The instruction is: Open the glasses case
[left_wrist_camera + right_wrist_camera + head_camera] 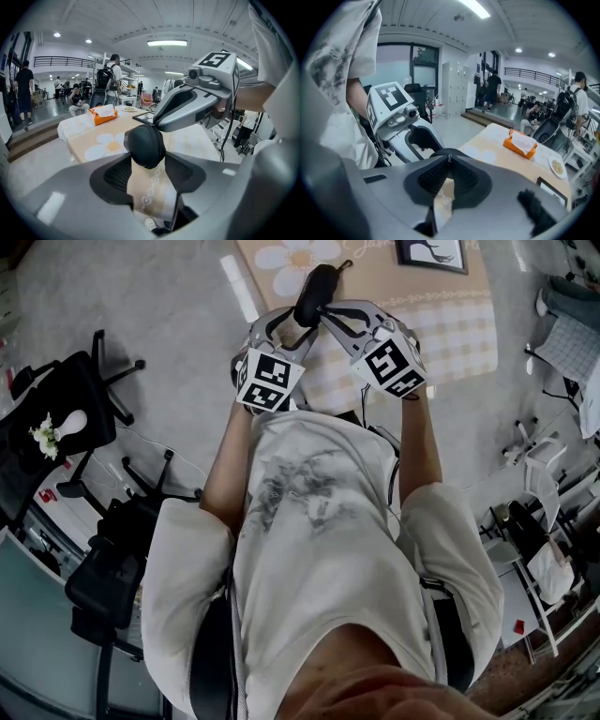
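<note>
The left hand-held gripper [149, 161] clamped one end of the black glasses case [146, 144] between its jaws, above the surface [103, 140]. The right hand-held gripper [449, 165] pinched the zipper pull [449, 158].

The glasses case [314, 289] is over the bench [450, 329], between the left gripper [298, 326] and the right gripper [330, 317]. A tissue box [103, 114] sits beyond it.
</note>
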`<state>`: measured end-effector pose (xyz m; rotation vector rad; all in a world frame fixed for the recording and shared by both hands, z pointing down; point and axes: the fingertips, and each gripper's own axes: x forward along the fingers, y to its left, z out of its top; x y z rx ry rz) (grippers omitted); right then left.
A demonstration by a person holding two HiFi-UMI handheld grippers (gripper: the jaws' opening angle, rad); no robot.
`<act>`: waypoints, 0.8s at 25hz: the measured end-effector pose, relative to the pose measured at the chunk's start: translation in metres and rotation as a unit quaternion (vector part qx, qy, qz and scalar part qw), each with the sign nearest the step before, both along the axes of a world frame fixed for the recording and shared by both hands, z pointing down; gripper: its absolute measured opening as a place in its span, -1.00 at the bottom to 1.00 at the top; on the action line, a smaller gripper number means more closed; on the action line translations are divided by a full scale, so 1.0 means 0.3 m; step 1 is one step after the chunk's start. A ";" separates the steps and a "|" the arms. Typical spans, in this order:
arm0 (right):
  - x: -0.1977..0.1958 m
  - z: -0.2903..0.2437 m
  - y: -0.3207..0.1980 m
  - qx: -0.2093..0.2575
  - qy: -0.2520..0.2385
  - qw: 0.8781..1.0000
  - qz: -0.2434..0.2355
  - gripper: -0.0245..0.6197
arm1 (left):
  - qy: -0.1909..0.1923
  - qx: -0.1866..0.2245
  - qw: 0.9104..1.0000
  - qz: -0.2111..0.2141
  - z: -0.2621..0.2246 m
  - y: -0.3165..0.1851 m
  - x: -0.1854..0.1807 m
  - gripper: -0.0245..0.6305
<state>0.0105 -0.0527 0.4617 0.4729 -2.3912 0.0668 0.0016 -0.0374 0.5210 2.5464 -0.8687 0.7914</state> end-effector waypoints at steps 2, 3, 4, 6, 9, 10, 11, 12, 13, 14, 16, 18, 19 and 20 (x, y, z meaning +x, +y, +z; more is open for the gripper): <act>0.043 -0.018 -0.010 -0.014 -0.013 1.000 0.005 -0.82 | 0.002 0.000 1.000 0.001 -0.016 -0.013 0.043 -0.21; 0.057 -0.027 -0.012 -0.022 -0.021 1.000 0.009 -0.82 | 0.002 0.000 1.000 0.002 -0.023 -0.016 0.056 -0.21; 0.056 -0.029 -0.009 -0.029 -0.028 0.999 0.015 -0.82 | 0.003 0.000 1.000 0.002 -0.024 -0.014 0.053 -0.21; 0.019 -0.020 0.007 -0.042 -0.039 0.998 0.025 -0.83 | 0.003 0.003 1.000 0.003 -0.013 0.005 0.013 -0.21; -0.008 -0.008 0.010 -0.059 -0.054 0.996 0.043 -0.88 | -0.009 0.017 1.000 0.001 -0.002 0.013 -0.019 -0.18; 0.005 -0.009 0.004 -0.064 -0.056 0.995 0.047 -0.88 | -0.018 0.026 1.000 -0.001 -0.006 0.005 -0.006 -0.17; 0.030 -0.012 -0.006 -0.068 -0.057 0.995 0.048 -0.88 | -0.026 0.034 0.999 -0.002 -0.015 -0.008 0.022 -0.17; 0.064 -0.014 -0.019 -0.071 -0.057 0.995 0.048 -0.88 | -0.032 0.041 0.999 -0.003 -0.025 -0.025 0.063 -0.16; 0.100 -0.016 -0.032 -0.074 -0.058 0.994 0.048 -0.88 | -0.035 0.045 0.998 -0.004 -0.035 -0.042 0.106 -0.15; 0.123 -0.014 -0.041 -0.077 -0.059 0.994 0.048 -0.88 | -0.036 0.049 0.998 -0.006 -0.040 -0.056 0.138 -0.12; 0.094 -0.002 -0.030 -0.083 -0.061 0.993 0.051 -0.88 | -0.041 0.056 0.997 -0.012 -0.035 -0.055 0.121 -0.02; 0.000 0.017 0.005 -0.089 -0.064 0.992 0.055 -0.88 | -0.042 0.060 0.997 -0.016 -0.018 -0.028 0.039 0.05; -0.028 0.022 0.014 -0.093 -0.066 0.992 0.059 -0.88 | -0.040 0.059 0.997 -0.018 -0.012 -0.022 0.016 0.07; -0.031 0.021 0.012 -0.097 -0.070 0.991 0.064 -0.88 | -0.040 0.058 0.997 -0.020 -0.011 -0.026 0.018 0.08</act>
